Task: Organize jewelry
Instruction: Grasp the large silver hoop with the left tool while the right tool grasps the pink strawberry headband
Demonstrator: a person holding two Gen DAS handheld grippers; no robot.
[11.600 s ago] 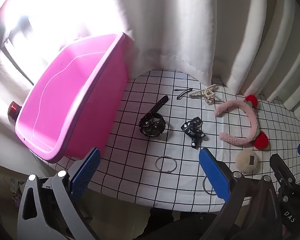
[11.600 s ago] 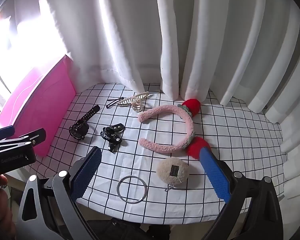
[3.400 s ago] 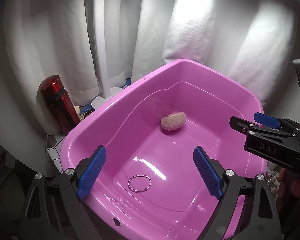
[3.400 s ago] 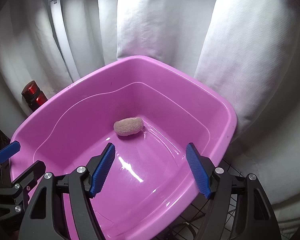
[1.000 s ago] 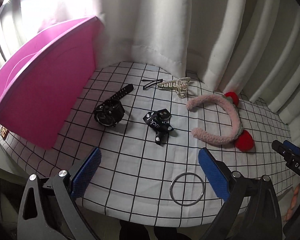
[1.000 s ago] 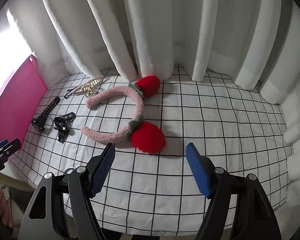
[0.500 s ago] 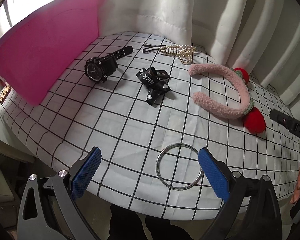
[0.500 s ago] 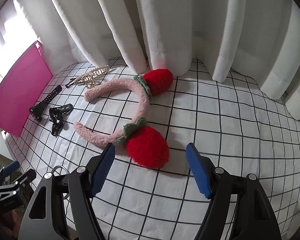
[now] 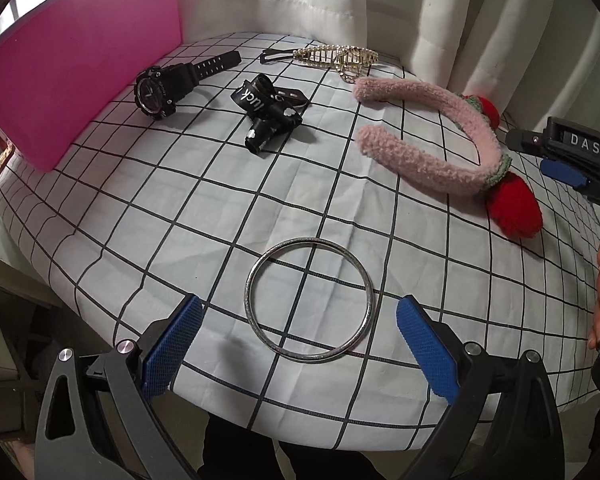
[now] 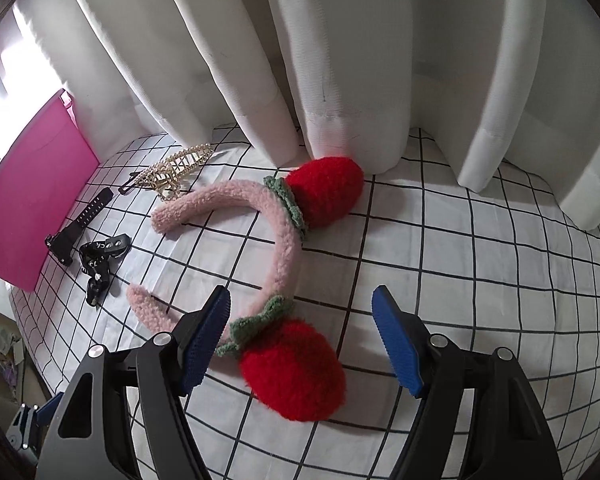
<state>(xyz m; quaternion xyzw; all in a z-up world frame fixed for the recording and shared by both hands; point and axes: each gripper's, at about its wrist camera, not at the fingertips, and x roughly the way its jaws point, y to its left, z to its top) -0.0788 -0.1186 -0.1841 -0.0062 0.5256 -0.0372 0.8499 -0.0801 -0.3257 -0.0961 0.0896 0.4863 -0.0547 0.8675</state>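
My left gripper [image 9: 300, 344] is open just above a silver bangle [image 9: 309, 298] that lies flat on the checked cloth between its fingers. My right gripper [image 10: 302, 340] is open around the near red strawberry [image 10: 294, 372] of a pink fuzzy headband [image 10: 276, 240]; the headband also shows in the left wrist view [image 9: 440, 152]. A black watch [image 9: 168, 84], a black strap [image 9: 270, 110] and a pearl hair claw [image 9: 340, 56] lie farther back. The pink tub [image 9: 72, 64] stands at the left.
The checked cloth [image 9: 180, 208] covers a small round table whose front edge drops off just under my left gripper. White curtains [image 10: 340, 60] hang close behind the table. A black hair clip [image 9: 272, 55] lies beside the hair claw.
Both grippers have come down closer to the table. The left now frames the bangle, and the right now frames the near strawberry of the headband.
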